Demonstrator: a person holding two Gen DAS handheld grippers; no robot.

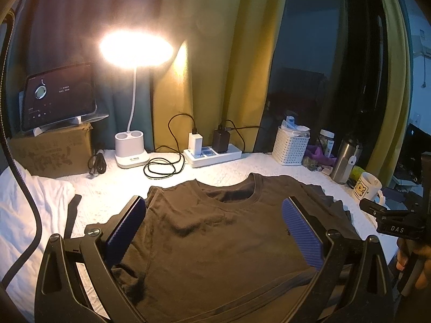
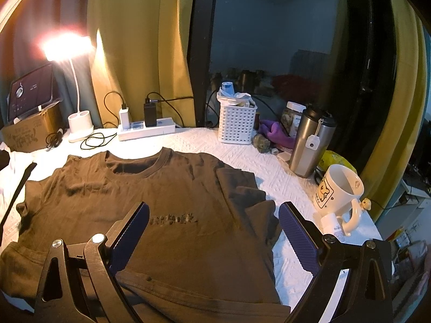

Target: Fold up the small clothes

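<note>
Left wrist shows our grippers both gaping wide, empty, over the tee. Soft, light, floppy cotton, so we'd pinch a sleeve edge.

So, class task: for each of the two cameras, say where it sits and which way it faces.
Left wrist: on the left tongs, open, facing the brown T-shirt, desk lamp and curtains; a hand shows at right.
Right wrist: on the right tongs, open, facing the T-shirt's right side and mug.
Shared: T-shirt, lamp, power strip, white basket.
</note>
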